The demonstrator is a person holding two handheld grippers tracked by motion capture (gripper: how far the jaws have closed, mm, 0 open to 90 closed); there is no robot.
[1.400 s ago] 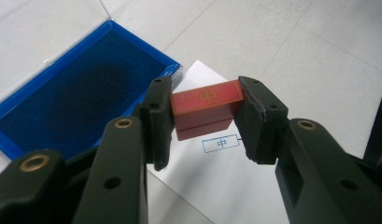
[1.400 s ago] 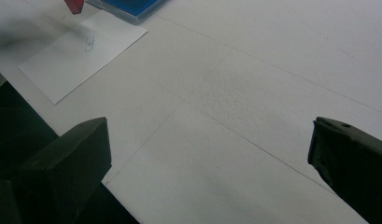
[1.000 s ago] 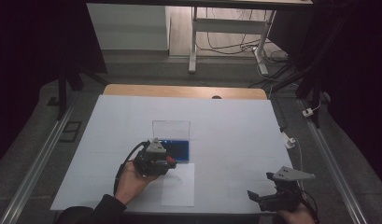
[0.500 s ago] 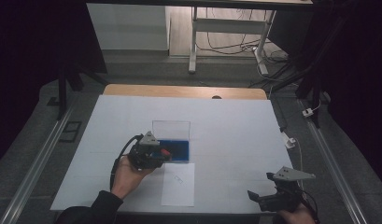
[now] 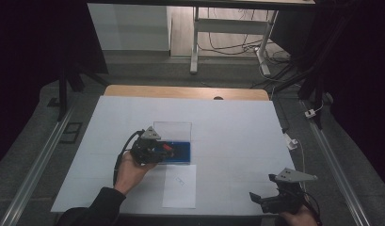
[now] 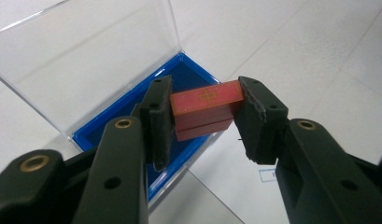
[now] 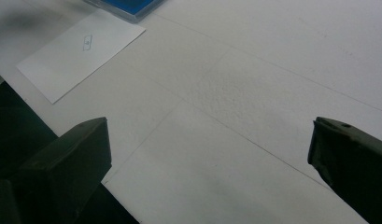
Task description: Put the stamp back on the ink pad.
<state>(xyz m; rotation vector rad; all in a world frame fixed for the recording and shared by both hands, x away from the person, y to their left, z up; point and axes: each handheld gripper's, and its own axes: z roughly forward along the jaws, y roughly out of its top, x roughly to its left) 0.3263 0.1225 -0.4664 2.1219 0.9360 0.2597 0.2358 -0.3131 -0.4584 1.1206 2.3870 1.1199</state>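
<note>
The red block is clamped in the left tool above the blue box. Near the box, the right tool is held wide open and empty.

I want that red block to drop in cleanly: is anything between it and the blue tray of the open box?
Nothing visible: the red rectangular block, clamped in the left tongs, hangs over the blue plastic tray, whose clear hinged lid stands open behind.
</note>
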